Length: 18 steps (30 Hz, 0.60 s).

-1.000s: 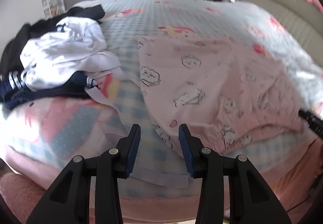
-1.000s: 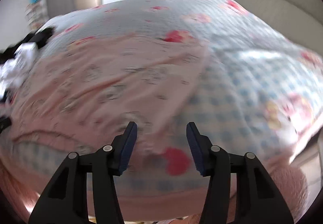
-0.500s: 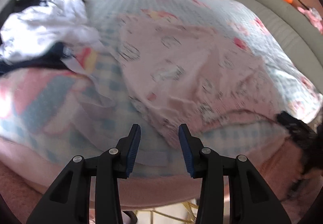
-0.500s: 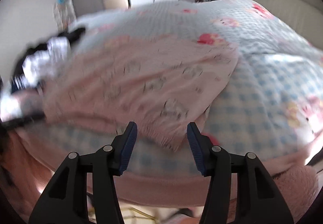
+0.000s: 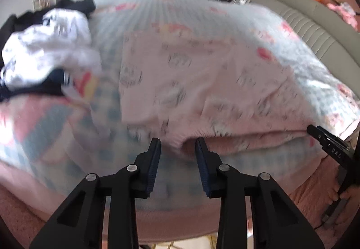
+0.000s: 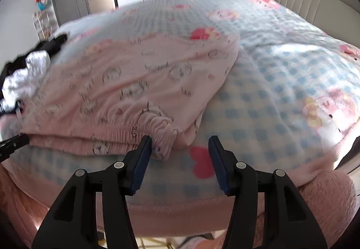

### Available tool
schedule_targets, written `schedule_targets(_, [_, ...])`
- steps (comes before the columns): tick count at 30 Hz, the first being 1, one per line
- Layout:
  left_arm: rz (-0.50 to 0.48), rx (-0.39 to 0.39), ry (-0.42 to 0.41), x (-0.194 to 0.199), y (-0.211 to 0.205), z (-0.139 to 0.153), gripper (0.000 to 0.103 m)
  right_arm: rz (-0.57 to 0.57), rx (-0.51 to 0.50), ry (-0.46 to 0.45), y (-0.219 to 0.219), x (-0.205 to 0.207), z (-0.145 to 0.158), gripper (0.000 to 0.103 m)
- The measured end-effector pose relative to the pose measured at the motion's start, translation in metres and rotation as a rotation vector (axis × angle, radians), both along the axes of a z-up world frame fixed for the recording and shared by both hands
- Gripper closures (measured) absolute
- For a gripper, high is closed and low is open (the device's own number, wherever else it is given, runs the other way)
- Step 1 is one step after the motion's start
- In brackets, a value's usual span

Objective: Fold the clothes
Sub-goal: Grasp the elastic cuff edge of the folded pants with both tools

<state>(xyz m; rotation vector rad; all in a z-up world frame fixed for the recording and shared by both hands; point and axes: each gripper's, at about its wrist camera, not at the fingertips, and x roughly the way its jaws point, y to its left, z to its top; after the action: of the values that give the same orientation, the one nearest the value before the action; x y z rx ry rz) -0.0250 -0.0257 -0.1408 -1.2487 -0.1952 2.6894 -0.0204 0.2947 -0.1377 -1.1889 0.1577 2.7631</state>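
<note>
A pink garment (image 5: 202, 73) with a cartoon print lies spread on the bed, its gathered elastic waistband along the near edge. In the left wrist view my left gripper (image 5: 177, 144) sits at the band's left corner. Its jaws are closing, the corner is just between the fingertips, and a gap still shows. In the right wrist view my right gripper (image 6: 179, 142) is open at the other corner. The bunched waistband (image 6: 162, 130) touches the left fingertip (image 6: 146, 143). My right gripper also shows at the right edge of the left wrist view, held by a hand (image 5: 344, 199).
A pile of white and dark clothes (image 5: 45, 51) lies on the bed's left side. The blue checked blanket (image 6: 270, 103) covers the bed, with a pink fleece edge hanging in front. A grey padded headboard (image 5: 315, 31) runs along the right. Cupboards stand at the back.
Both grippers have closed in on the garment's near waistband, so its corners now sit at the fingertips. The left jaws stand narrower than before. The right jaws keep the same width.
</note>
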Motion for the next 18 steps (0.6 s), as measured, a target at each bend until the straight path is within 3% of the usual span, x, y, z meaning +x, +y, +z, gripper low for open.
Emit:
schedule_targets(3, [0.012,-0.023,0.024,-0.003,0.002,0.006,0.069,-0.025,0.015,0.020,0.005,0.000,0.006,0.050])
schedule_targets(6, [0.021,0.003,-0.053,-0.006,-0.001,-0.010,0.069,-0.043,-0.010,-0.052,0.012,-0.003,-0.005,0.050])
schedule_targets(10, [0.006,0.007,-0.098,0.002,-0.001,-0.024,0.069,0.003,-0.084,-0.089,0.013,0.004,-0.008,0.049])
schedule_targets(15, [-0.026,0.087,-0.166,-0.003,-0.005,-0.037,0.059,0.068,-0.086,-0.104,-0.001,-0.008,-0.015,0.049])
schedule_targets(18, [-0.034,0.061,-0.149,0.002,-0.003,-0.035,0.059,0.092,-0.054,-0.096,-0.010,-0.012,-0.016,0.049])
